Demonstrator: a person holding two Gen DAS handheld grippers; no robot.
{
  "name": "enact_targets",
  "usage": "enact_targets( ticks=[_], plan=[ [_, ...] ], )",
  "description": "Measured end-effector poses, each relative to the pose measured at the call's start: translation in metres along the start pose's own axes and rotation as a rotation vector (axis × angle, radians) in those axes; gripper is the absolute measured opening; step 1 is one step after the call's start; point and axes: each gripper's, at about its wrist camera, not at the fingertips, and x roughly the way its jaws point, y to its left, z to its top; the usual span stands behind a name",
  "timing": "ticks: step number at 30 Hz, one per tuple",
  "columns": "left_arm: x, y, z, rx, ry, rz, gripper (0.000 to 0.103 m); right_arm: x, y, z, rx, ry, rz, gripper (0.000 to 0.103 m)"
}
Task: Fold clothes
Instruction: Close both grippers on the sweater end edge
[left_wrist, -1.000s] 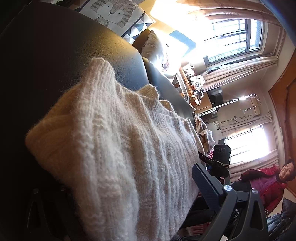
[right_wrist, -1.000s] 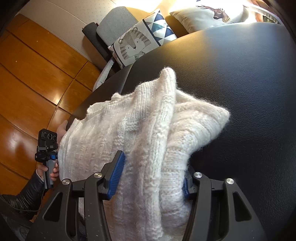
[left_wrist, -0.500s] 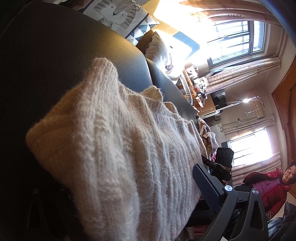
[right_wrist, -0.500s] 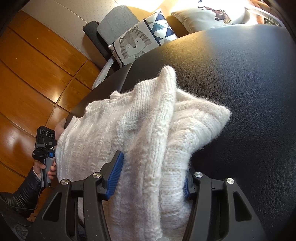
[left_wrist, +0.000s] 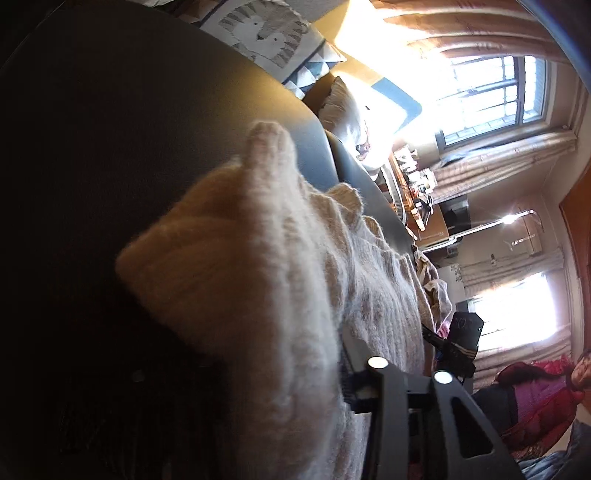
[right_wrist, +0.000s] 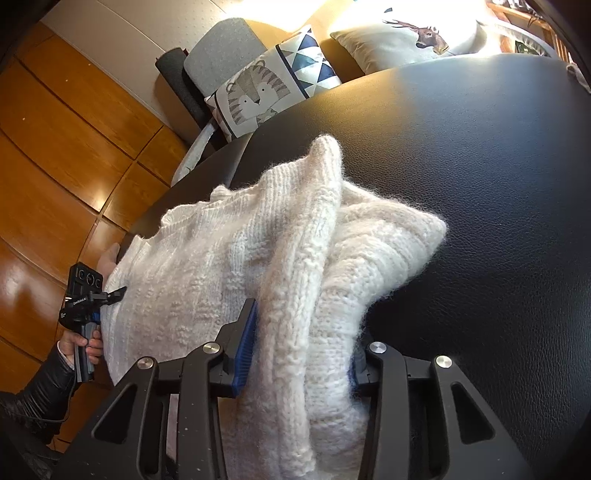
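A fluffy cream knitted sweater (right_wrist: 295, 229) lies bunched on a black leather surface (right_wrist: 480, 166). My right gripper (right_wrist: 301, 350) has a thick fold of it between its blue pads. The jaws are closing and press into the knit. In the left wrist view the sweater (left_wrist: 258, 258) fills the middle. My left gripper (left_wrist: 277, 362) is closing on a gathered end of it, and its left finger is lost in shadow. The right wrist view also shows the left gripper (right_wrist: 118, 291) at the sweater's far edge, held by a hand in a dark sleeve.
A tiger cushion (right_wrist: 266, 92) and a deer cushion (right_wrist: 406, 33) lean at the far side of the black surface, with a grey chair (right_wrist: 221, 48) behind. Wooden floor (right_wrist: 55, 147) lies to the left. A person in red (left_wrist: 535, 391) sits near bright windows.
The left jaws have drawn in from wide open onto the sweater's end, bunching it. The right jaws have narrowed on their fold. Neither hand has shifted much.
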Motion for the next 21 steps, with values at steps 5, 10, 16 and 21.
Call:
enact_targets(
  ticks=[5, 10, 16, 21],
  plan=[
    [0.001, 0.001, -0.001, 0.007, -0.015, 0.006, 0.033, -0.001, -0.001, -0.002, 0.014, -0.003, 0.005, 0.042],
    [0.001, 0.002, -0.001, -0.01, -0.028, -0.001, 0.036, -0.006, -0.01, -0.005, 0.082, -0.036, 0.058, 0.048],
    [-0.014, -0.019, -0.01, 0.07, -0.105, 0.187, 0.044, -0.023, -0.014, -0.015, 0.127, -0.091, 0.079, 0.06],
    [-0.032, -0.048, -0.016, 0.178, -0.193, 0.365, 0.044, -0.038, -0.025, -0.028, 0.16, -0.117, 0.101, 0.06]
  ],
)
